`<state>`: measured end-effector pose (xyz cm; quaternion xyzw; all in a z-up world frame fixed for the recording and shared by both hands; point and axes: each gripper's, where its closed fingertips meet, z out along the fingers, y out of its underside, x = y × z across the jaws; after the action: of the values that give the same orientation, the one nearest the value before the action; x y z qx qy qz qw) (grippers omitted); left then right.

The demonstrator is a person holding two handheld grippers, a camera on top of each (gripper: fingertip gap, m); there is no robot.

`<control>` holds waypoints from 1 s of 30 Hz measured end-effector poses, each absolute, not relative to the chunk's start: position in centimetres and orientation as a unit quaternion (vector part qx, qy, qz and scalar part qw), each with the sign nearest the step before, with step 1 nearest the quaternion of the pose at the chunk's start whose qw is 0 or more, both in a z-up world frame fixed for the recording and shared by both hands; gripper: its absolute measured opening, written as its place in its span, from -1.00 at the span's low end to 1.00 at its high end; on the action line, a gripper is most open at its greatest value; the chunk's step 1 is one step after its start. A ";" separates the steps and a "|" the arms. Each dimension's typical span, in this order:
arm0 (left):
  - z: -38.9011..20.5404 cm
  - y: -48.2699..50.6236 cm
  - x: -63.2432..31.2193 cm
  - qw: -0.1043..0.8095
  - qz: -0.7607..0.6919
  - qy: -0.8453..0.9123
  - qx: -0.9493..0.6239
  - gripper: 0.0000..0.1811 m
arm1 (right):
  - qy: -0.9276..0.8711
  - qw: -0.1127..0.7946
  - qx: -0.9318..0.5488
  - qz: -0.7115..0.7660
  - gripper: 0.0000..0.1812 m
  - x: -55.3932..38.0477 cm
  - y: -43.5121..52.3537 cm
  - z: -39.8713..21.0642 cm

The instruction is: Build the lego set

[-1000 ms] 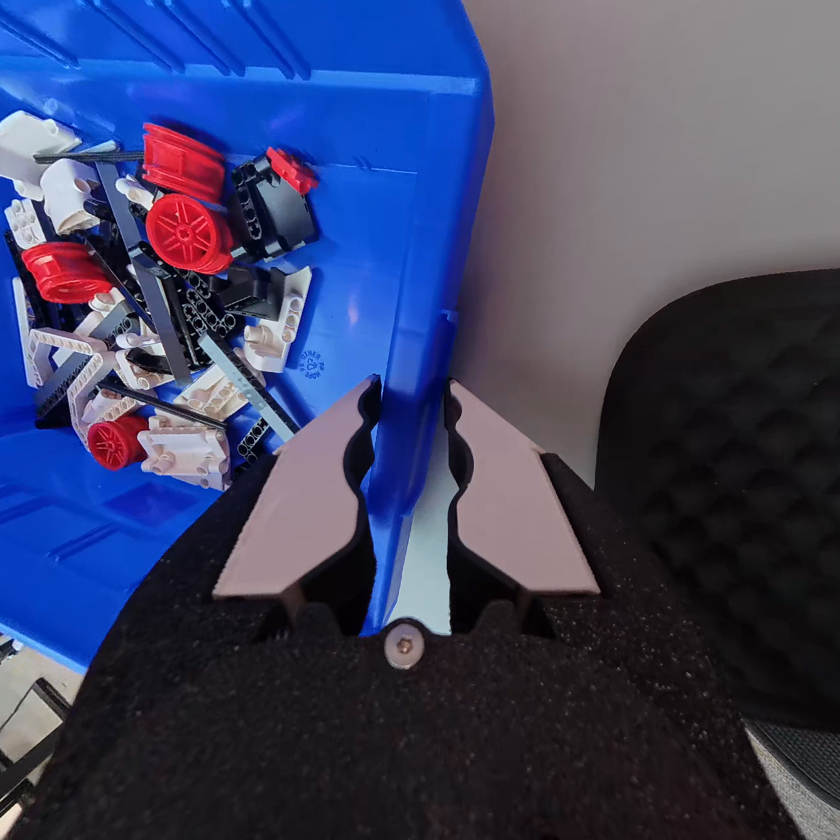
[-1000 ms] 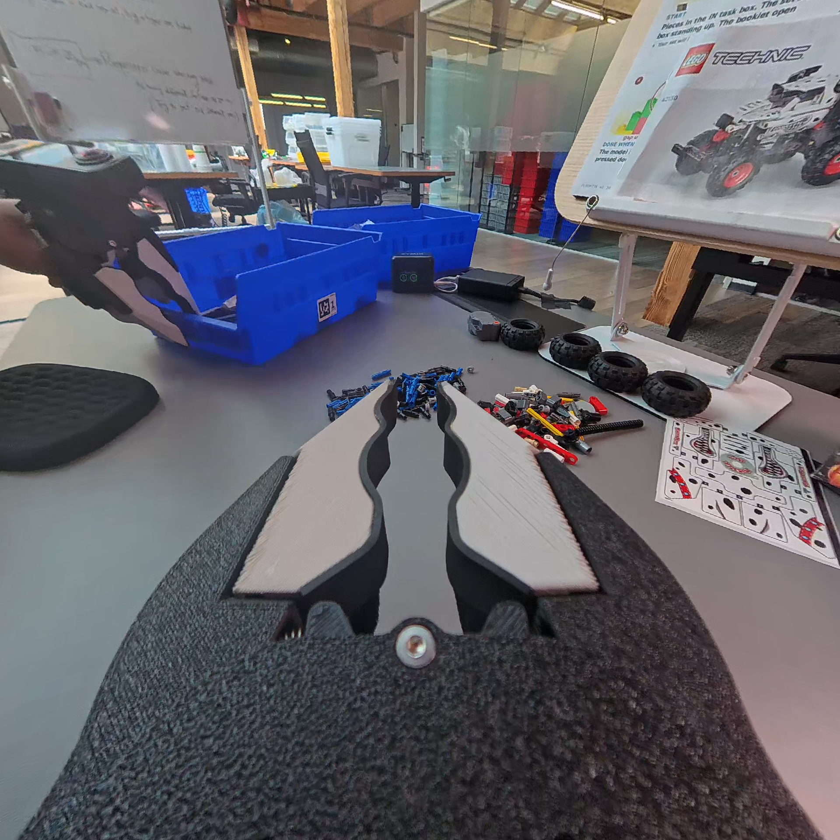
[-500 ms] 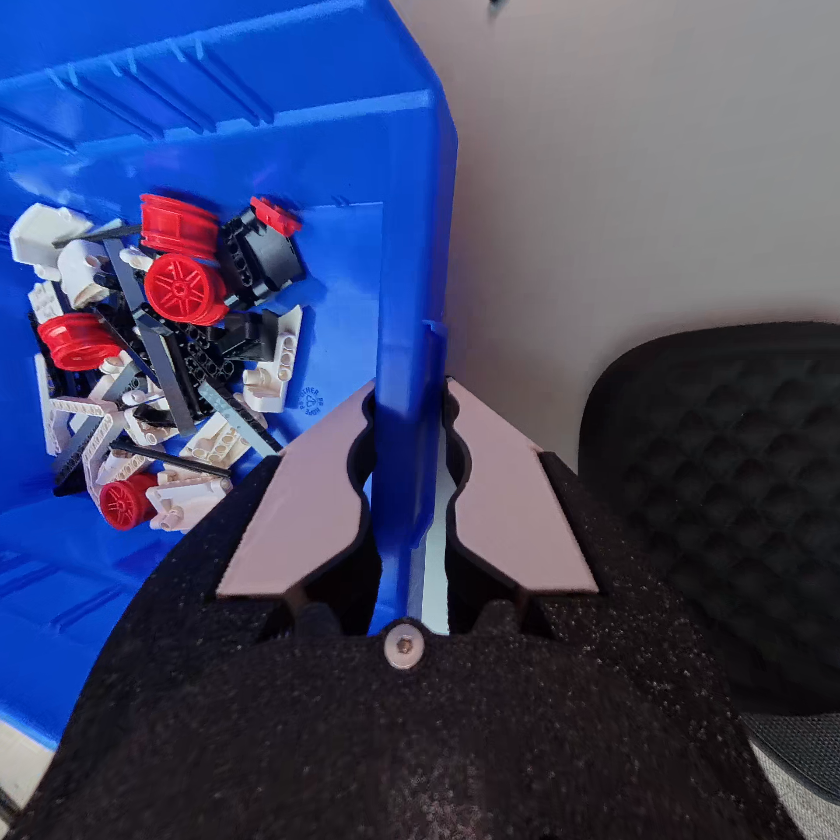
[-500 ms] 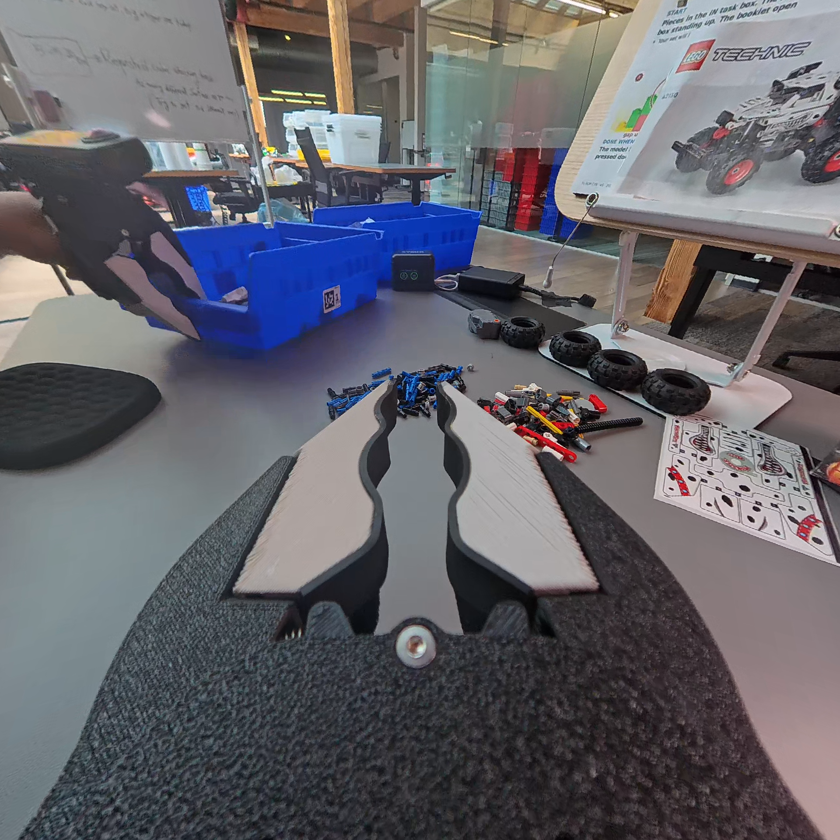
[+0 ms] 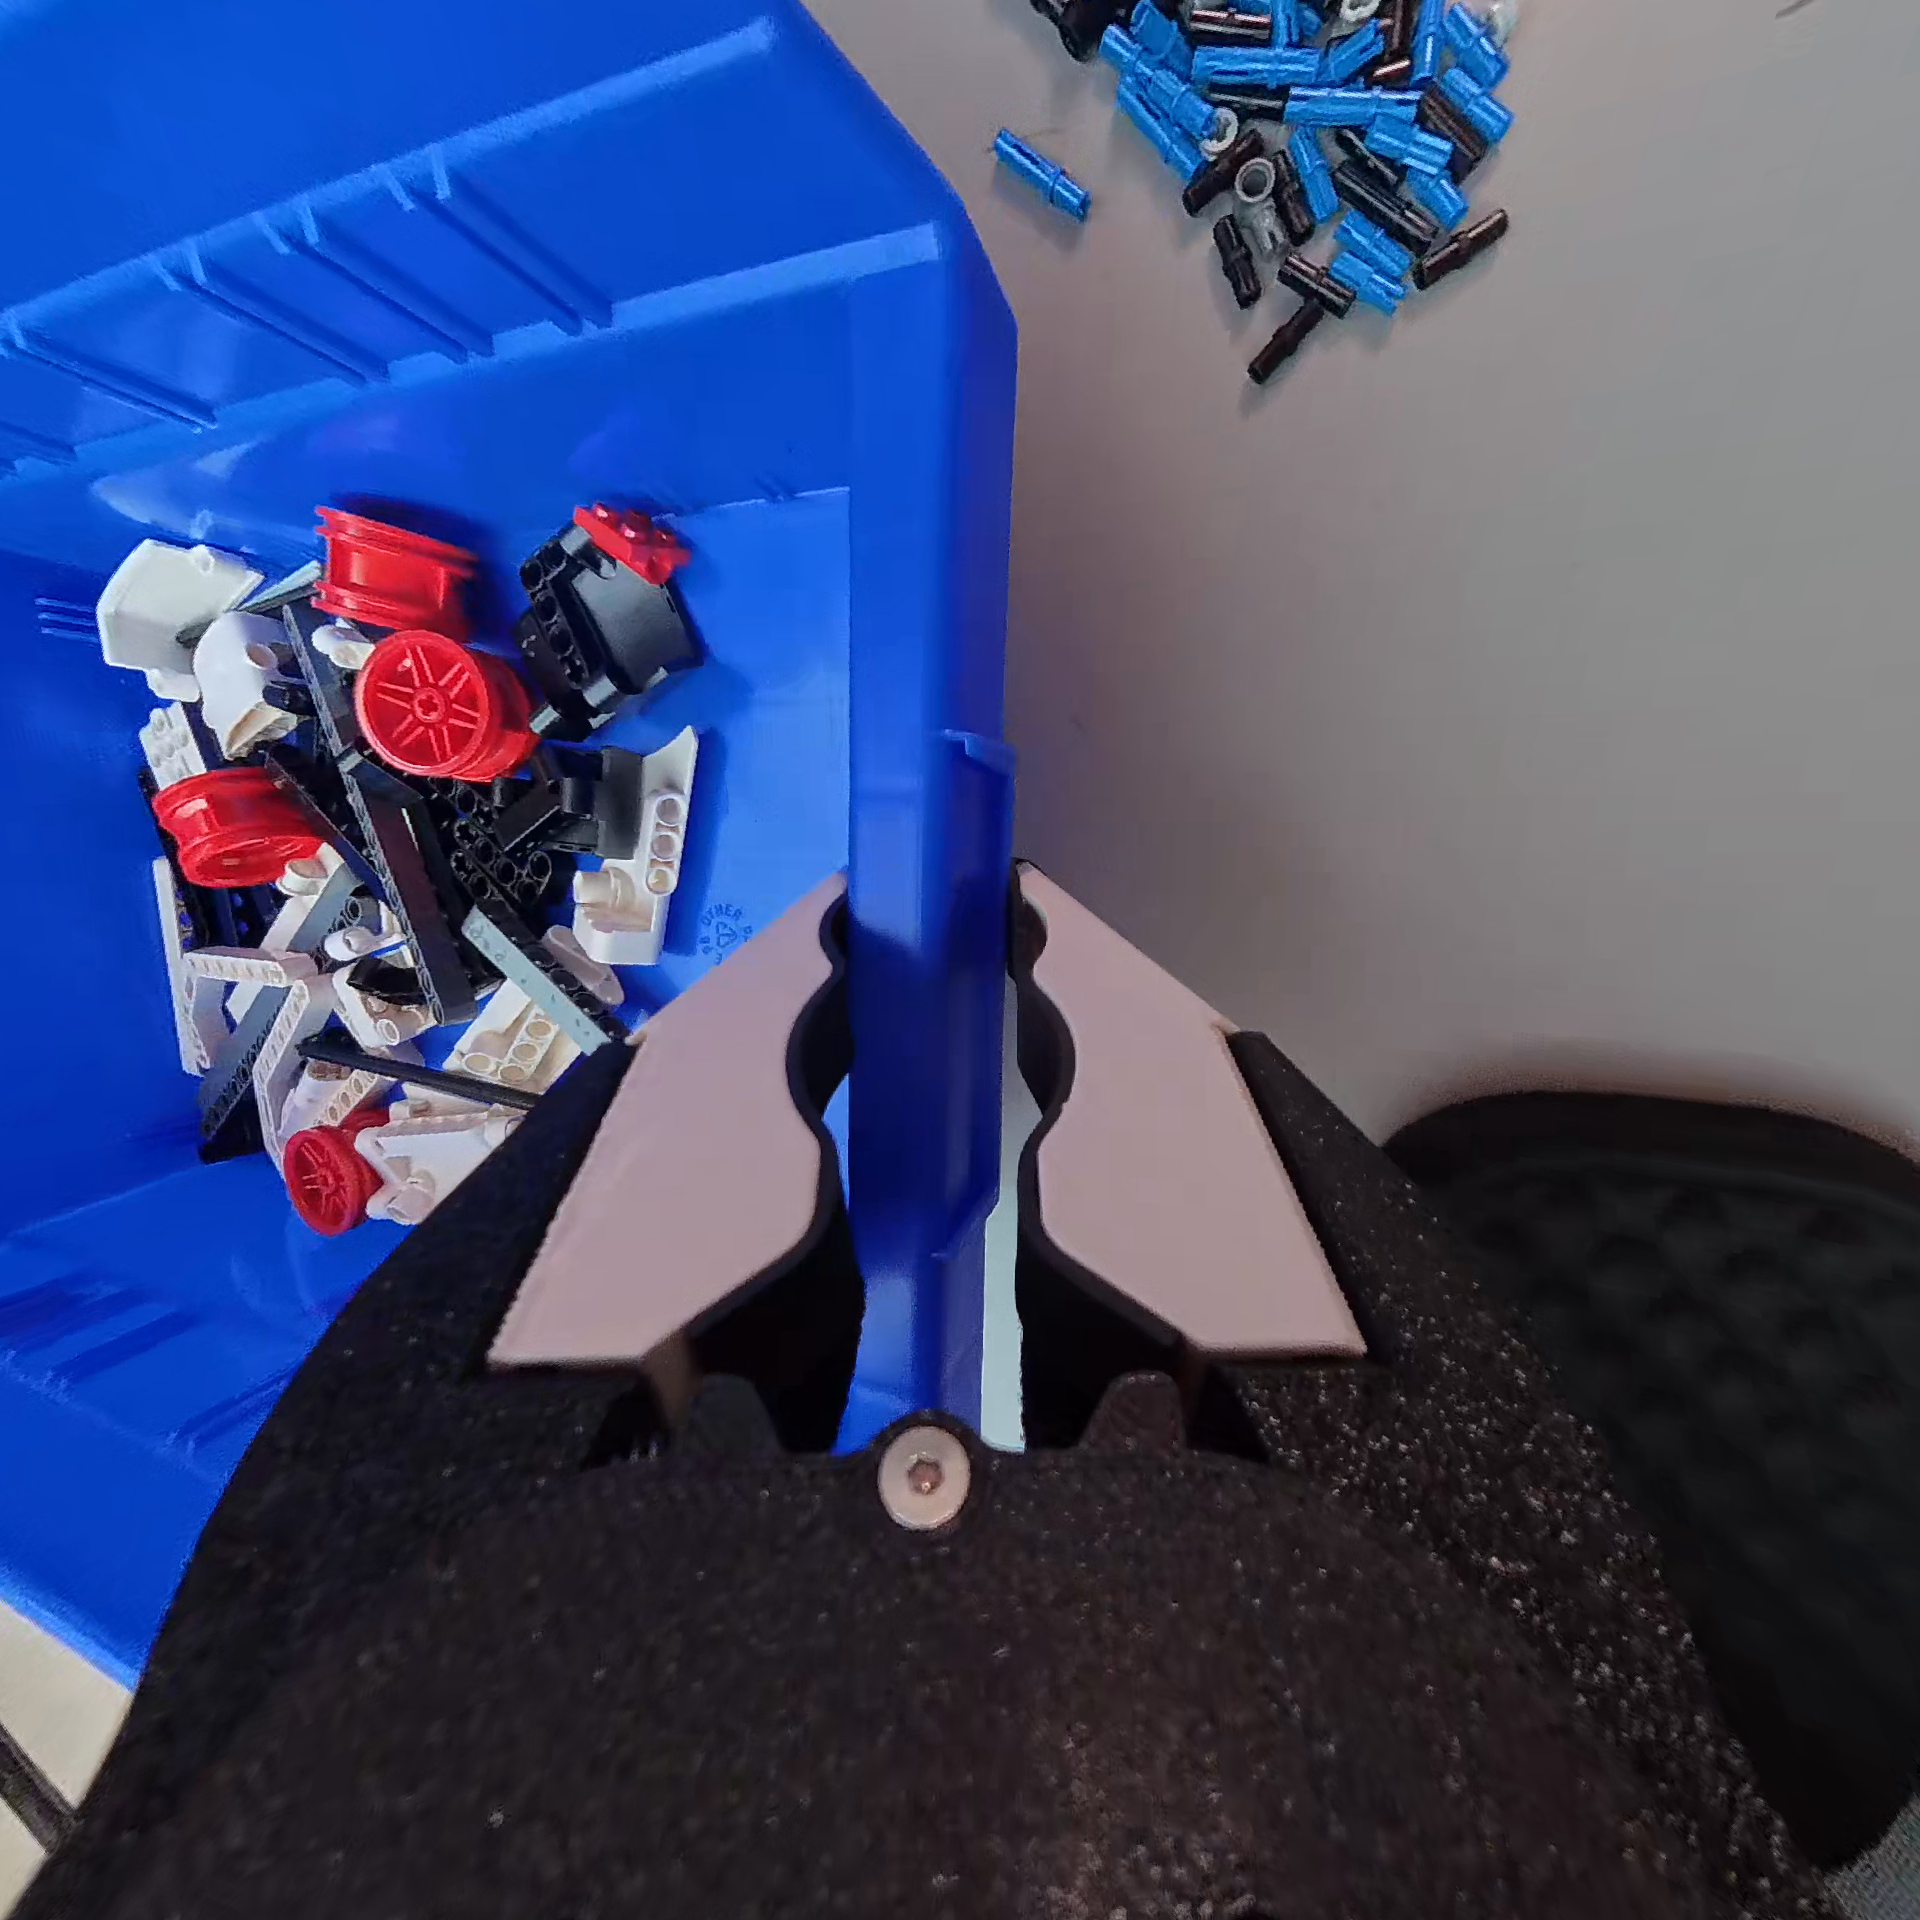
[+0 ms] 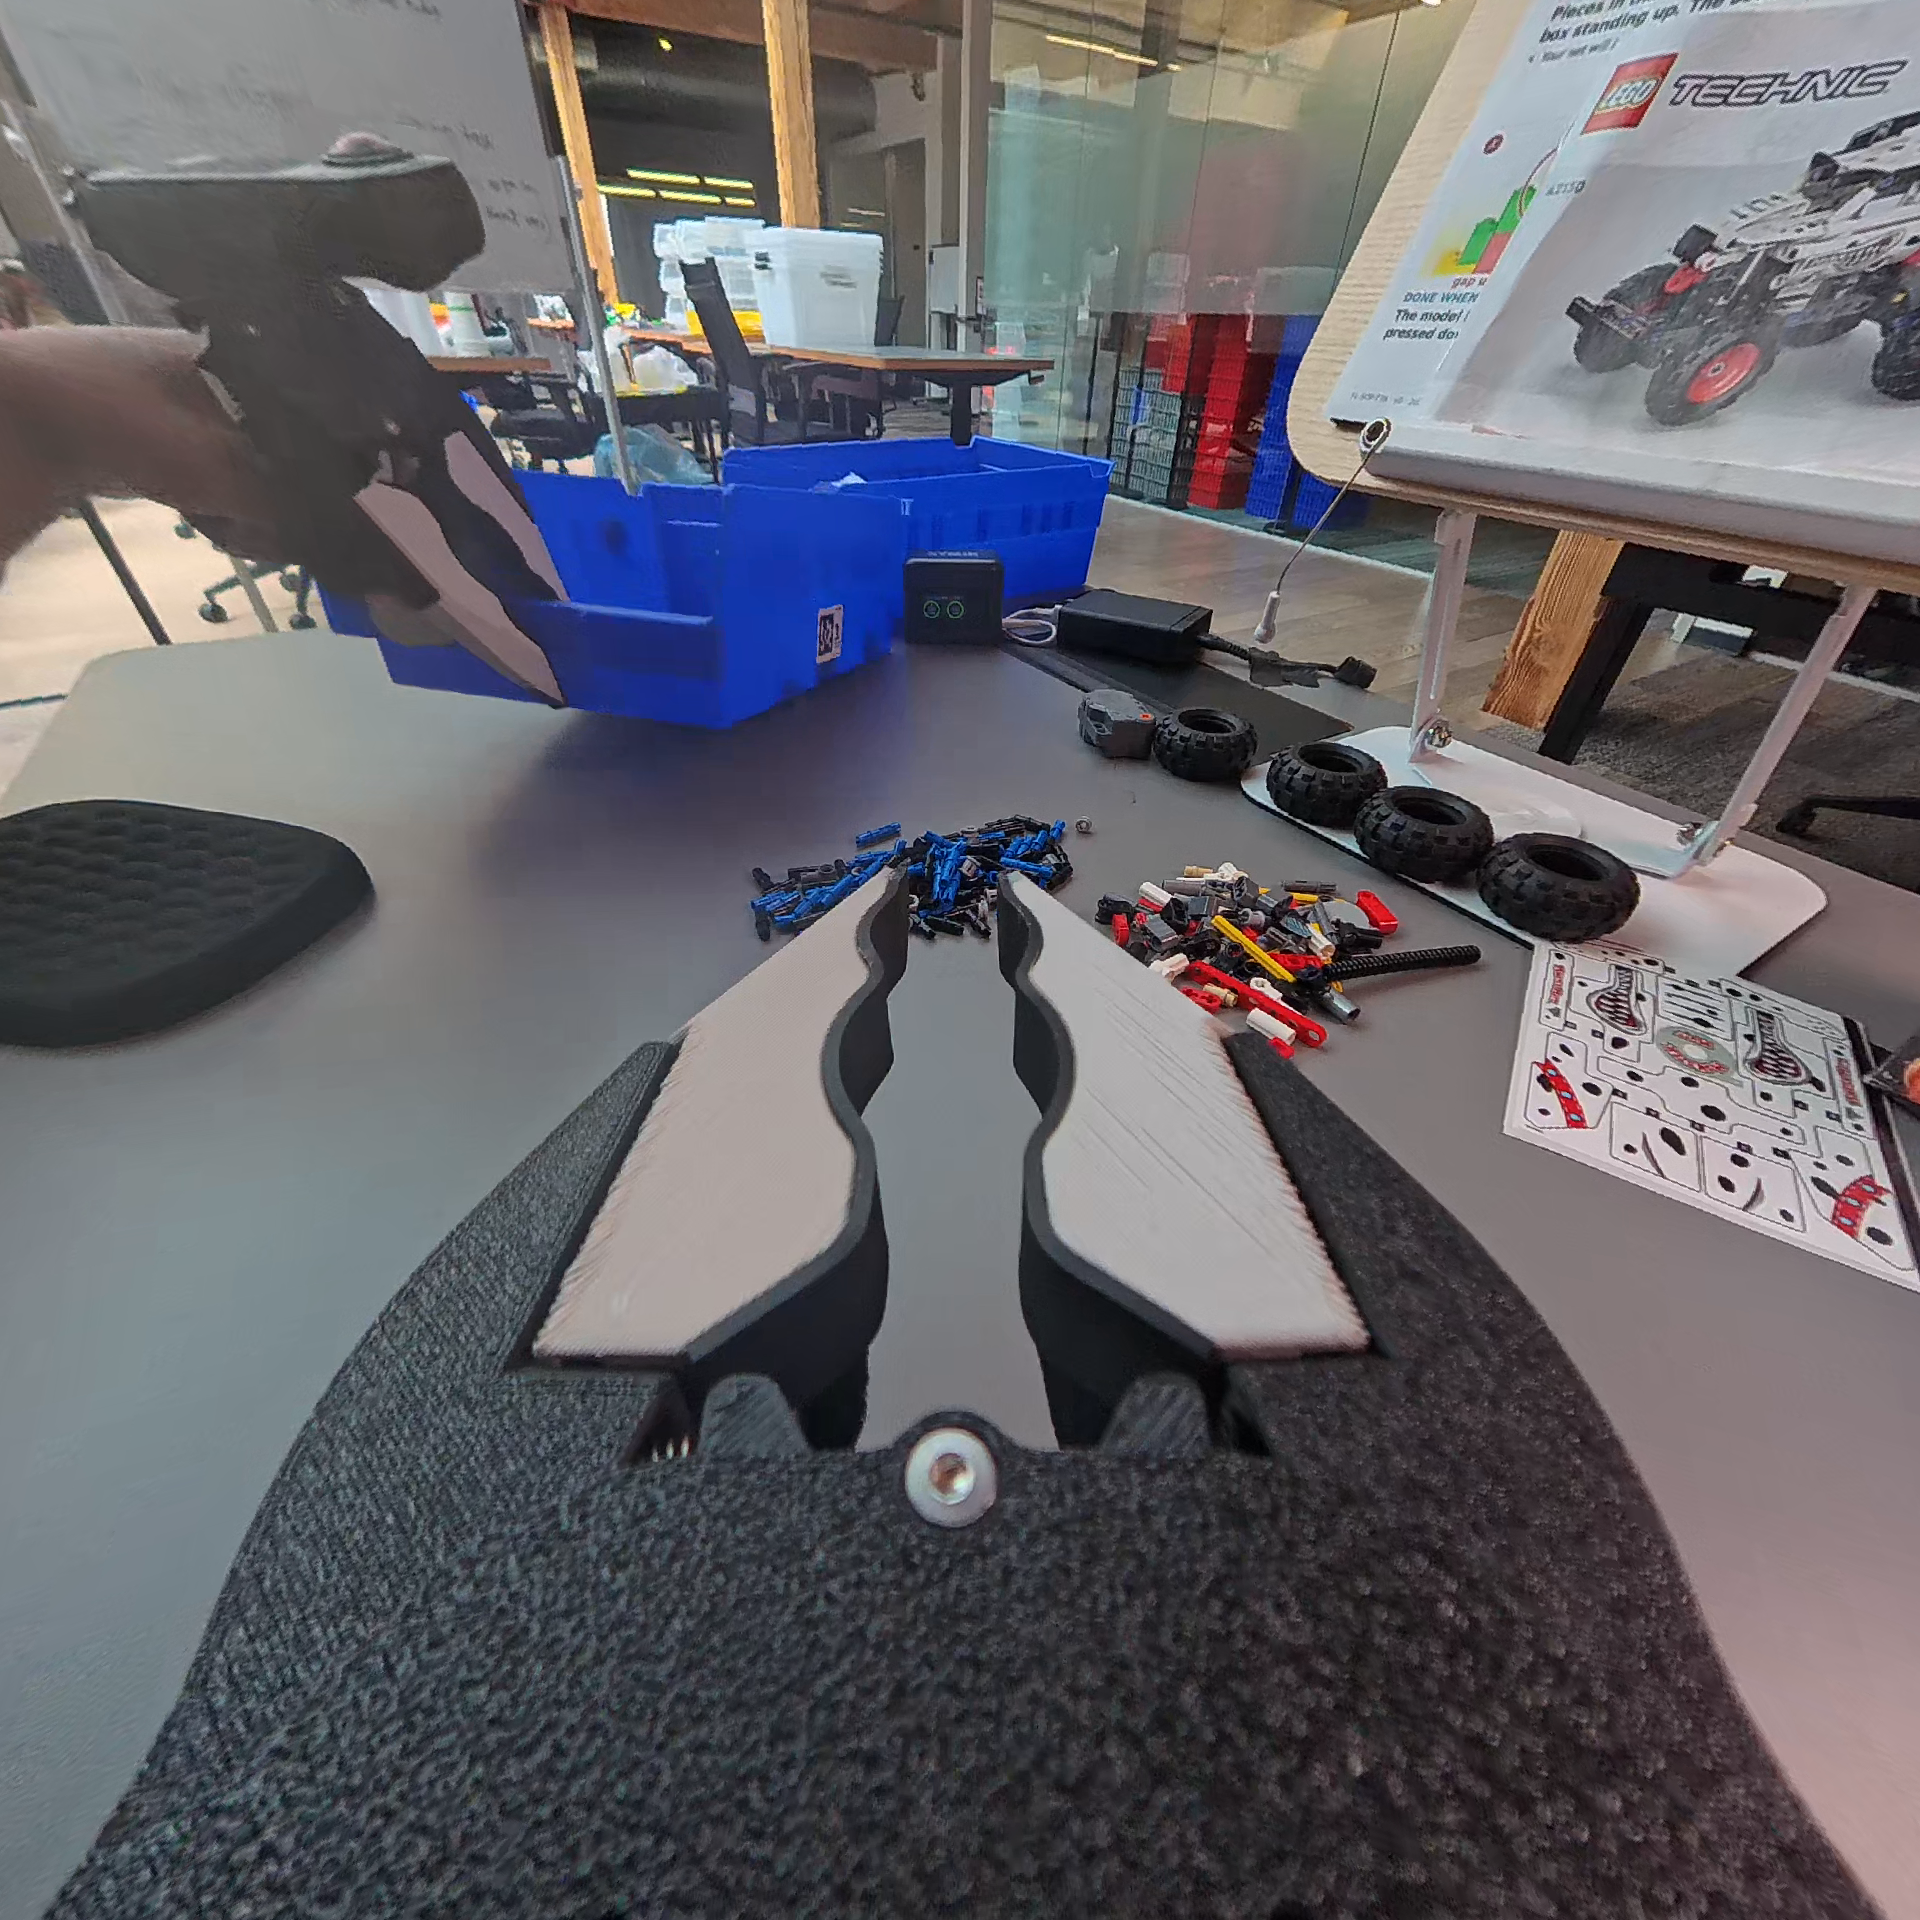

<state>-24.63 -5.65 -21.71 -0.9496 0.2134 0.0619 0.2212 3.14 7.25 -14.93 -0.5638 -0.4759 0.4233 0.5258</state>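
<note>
A grey table (image 6: 312, 1195) fills the foreground. Beyond it stands a glass partition (image 6: 1164, 239) with wooden posts (image 6: 792, 135) beside it. Farther back are a desk (image 6: 914, 364), an office chair (image 6: 727, 343), white storage bins (image 6: 816, 283) and lit ceiling strips (image 6: 675, 182).

A grey desk (image 6: 520, 1039) carries a black padded mat (image 6: 145, 914) at its left edge, and a blue bin (image 6: 727, 634) stands farther back, though whether that bin rests fully on the desk cannot be told. Toward the middle lie a heap of blue and black pins (image 6: 935, 868) and, just beside it, a mixed heap of small parts (image 6: 1247, 945). To the right are four black tyres (image 6: 1423, 831), a white stand base (image 6: 1745, 904), a sticker sheet (image 6: 1704, 1101), and, farther back, a small black box (image 6: 951, 597) and a black power brick (image 6: 1138, 623).
</note>
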 end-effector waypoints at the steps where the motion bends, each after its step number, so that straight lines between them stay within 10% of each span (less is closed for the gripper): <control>1: -22.4 -5.1 -24.4 0.221 0.073 0.207 -0.950 -0.72 | -0.476 0.525 -0.564 0.424 -0.82 3.1 7.2 -15.0; 21: -17.5 -1.5 -20.8 0.335 0.142 0.210 -0.908 -0.60 | -0.470 0.518 -0.570 0.431 -0.82 3.4 7.4 -15.1; 30: -22.7 -7.2 -24.4 0.186 0.190 0.292 -0.919 -0.58 | -0.468 0.508 -0.579 0.433 -0.82 3.1 7.5 -15.7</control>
<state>-24.36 -7.25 -22.66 -0.9187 0.2916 0.1900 0.1864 3.10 7.46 -15.74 -0.5791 -0.4683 0.4329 0.5079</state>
